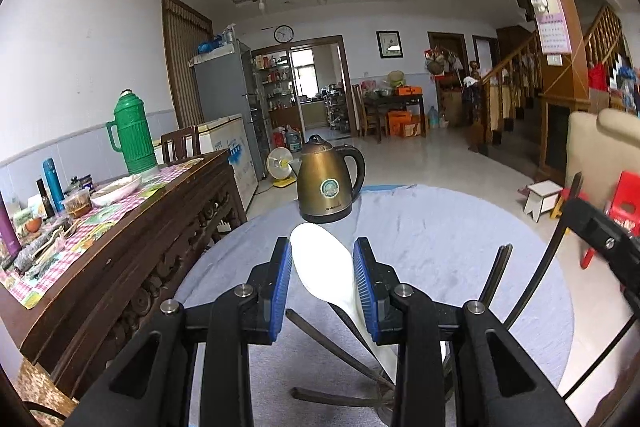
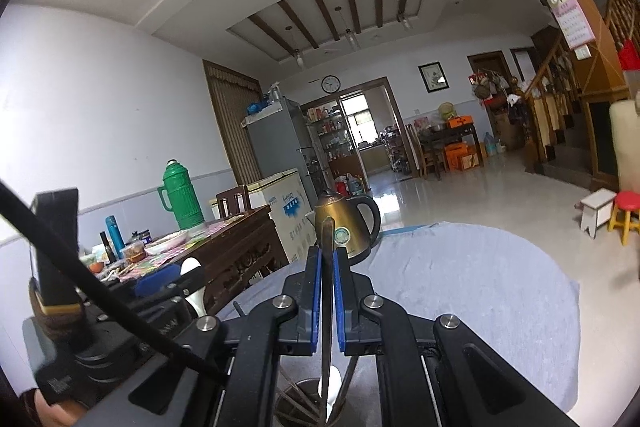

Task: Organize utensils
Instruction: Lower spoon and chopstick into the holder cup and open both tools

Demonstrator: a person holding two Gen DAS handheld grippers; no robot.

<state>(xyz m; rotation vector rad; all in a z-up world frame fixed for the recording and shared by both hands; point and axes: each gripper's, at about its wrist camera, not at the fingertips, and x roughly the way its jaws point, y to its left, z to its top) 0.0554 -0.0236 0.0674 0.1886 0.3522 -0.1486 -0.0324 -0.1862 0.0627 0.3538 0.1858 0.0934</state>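
We're mid-drop w/ both tools over the utensil holder (image 2: 304, 399) near the kettle (image 1: 329, 183): left gripper (image 1: 322, 283) jaws part-open around white spoon (image 1: 324, 267), right gripper (image 2: 327, 291) clamped on dark chopstick (image 2: 328, 267); next, lower & release into holder.
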